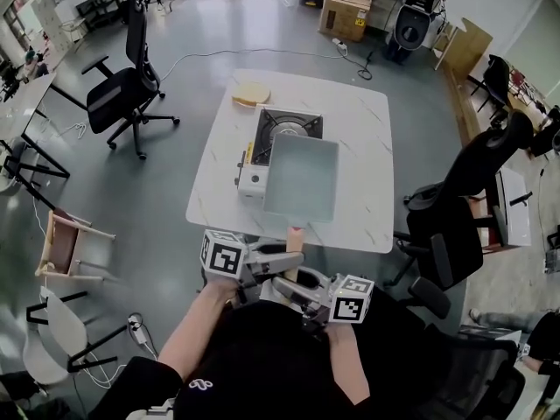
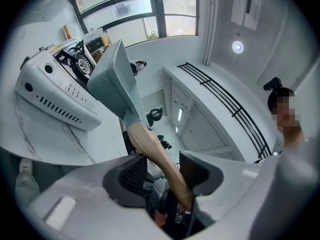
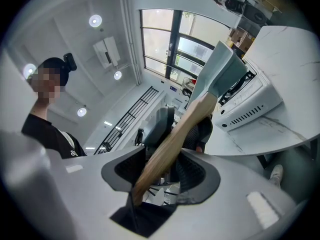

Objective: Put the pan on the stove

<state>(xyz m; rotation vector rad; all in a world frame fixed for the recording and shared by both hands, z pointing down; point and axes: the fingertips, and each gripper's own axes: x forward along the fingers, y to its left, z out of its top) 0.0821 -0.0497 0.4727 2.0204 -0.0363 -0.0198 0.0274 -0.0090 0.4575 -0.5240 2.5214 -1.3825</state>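
The left hand-held gripper (image 2: 164,165) and right hand-held gripper (image 3: 162,170) both clamp the wooden handle (image 1: 296,234). The pan (image 1: 302,178) is held over the near part of the stove (image 1: 289,126) on the counter (image 1: 367,138). It is rigid and probably front-heavy, so grip only the handle.

A white table (image 1: 367,138) carries a portable stove (image 1: 289,127) and a round wooden board (image 1: 251,94).
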